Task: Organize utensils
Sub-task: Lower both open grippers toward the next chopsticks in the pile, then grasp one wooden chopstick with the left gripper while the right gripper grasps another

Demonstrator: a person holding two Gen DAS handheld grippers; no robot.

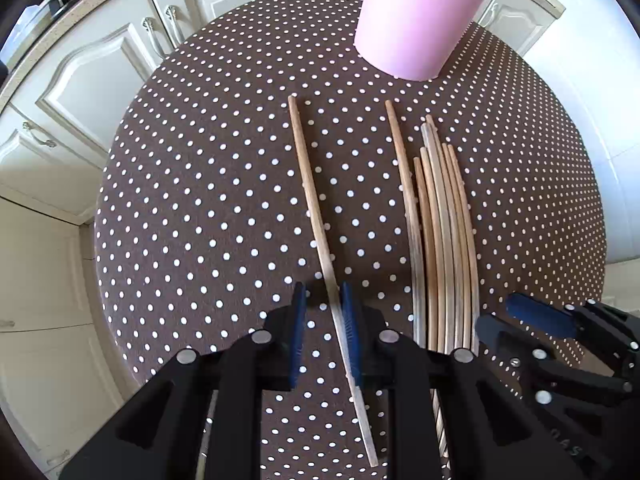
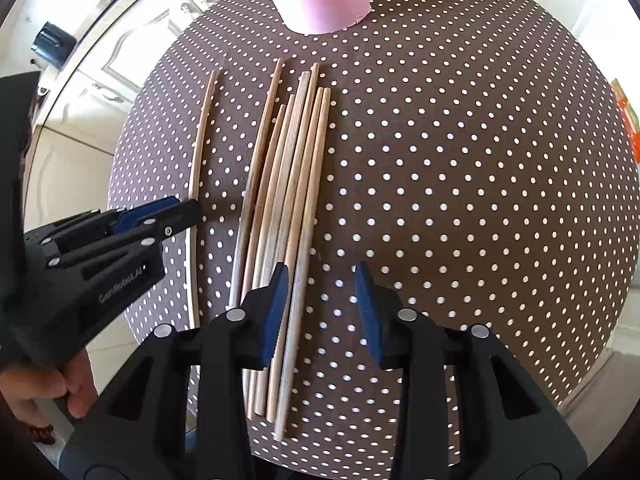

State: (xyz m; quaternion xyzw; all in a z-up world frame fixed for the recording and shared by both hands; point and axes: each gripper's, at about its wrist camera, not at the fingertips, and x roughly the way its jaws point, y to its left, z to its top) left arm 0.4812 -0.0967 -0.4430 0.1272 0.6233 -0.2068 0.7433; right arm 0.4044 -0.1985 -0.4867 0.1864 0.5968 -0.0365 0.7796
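tablecloth (image 1: 208, 200): dark brown, evenly dotted with small white spots
cup (image 1: 416, 20): plain pale pink, ahead of both grippers
chopsticks (image 2: 296, 184): light tan wood, some greyer streaks
left gripper (image 1: 322, 320): black body, blue pads
right gripper (image 2: 322, 304): black body, blue pads
cabinets (image 1: 100, 72): cream white, silver handles, beyond the table

Bright daylight, sharp, fisheye-warped edges.

Eight wooden sticks (image 2: 296, 184) lying on one polka-dot worktop (image 2: 460, 184), one pink cup (image 1: 416, 20), two grippers (image 2: 322, 304) over them.
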